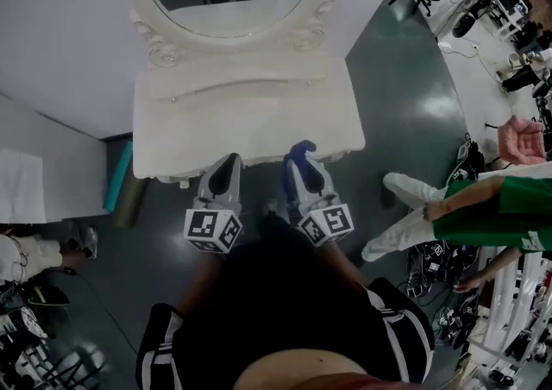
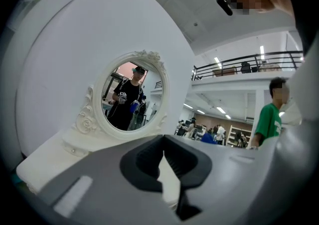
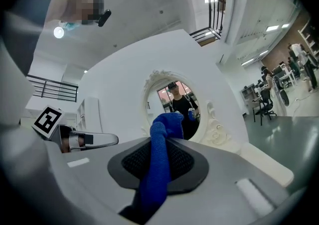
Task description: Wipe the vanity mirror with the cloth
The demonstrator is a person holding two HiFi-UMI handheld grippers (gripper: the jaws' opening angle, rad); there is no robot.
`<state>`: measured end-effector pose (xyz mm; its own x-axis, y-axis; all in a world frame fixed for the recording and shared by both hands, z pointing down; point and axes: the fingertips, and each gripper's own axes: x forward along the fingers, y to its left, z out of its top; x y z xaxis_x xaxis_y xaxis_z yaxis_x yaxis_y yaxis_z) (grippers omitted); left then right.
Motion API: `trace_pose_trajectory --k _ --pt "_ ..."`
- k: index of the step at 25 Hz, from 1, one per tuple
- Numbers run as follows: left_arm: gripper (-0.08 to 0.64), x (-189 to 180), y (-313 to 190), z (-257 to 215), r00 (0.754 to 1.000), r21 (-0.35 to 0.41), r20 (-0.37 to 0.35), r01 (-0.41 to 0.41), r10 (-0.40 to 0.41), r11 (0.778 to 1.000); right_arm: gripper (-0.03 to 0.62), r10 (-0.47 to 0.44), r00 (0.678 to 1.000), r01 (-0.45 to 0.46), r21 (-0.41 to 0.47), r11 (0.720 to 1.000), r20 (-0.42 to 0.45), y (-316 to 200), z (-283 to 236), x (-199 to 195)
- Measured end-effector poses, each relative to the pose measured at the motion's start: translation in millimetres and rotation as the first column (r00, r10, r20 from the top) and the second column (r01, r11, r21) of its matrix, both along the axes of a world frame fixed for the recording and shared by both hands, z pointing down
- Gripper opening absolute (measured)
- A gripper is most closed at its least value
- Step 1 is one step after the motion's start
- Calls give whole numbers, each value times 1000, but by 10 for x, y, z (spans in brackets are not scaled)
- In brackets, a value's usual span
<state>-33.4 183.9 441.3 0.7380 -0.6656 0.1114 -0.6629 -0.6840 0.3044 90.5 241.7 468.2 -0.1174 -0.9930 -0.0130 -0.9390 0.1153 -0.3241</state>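
Blue cloth [image 3: 160,169] is pinched in my right gripper [image 1: 304,160]: its jaws are clamped on it, the strip runs lengthwise along them, and a bunched end pokes out past the tips. My left gripper [image 2: 164,142] has its jaws pressed together at the tips with nothing between them. Only the white table top shows through the small gap lower down.

Both grippers hang side by side at the near edge of the white vanity table [image 1: 250,112], tips pointing forward. The mirror [image 2: 130,97] lies straight ahead of and above the jaws, at the far side of the table top and well apart from the cloth. It is an oval in a carved white frame, standing upright against the wall with its long axis vertical in the gripper views. The right gripper has the cloth and is aimed nearly at the middle of the glass, so I judge the reach belongs to it: forward across the table and up, until the bunched end meets the glass. Nothing has been wiped yet as far as I can judge.

The head view cuts off the top of the mirror. In the right gripper view the cloth covers the lower part of the glass. I cannot tell how much cloth trails below the jaws, nor whether the glass carries any marks.
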Motion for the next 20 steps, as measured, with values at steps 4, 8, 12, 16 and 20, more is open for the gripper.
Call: trace_pose_trajectory --k 4,8,12,16,20 --pt "12 254 -172 -130 999 5 -17 39 -39 999 64 -45 999 45 9 999 -5 -255 -69 243" --pt "12 359 -324 -255 994 15 -48 103 -102 995 64 -67 998 67 31 997 0 -500 -123 486" --pt "12 345 -472 -216 990 10 -28 141 -141 990 64 -70 997 68 55 996 26 -715 -182 565" --pt "12 370 -578 -227 987 12 -23 156 -156 988 64 -62 997 60 59 996 34 -844 -196 624" --pt "12 410 -705 -214 990 15 -27 138 -137 990 64 -36 998 34 61 998 45 -957 -162 652"
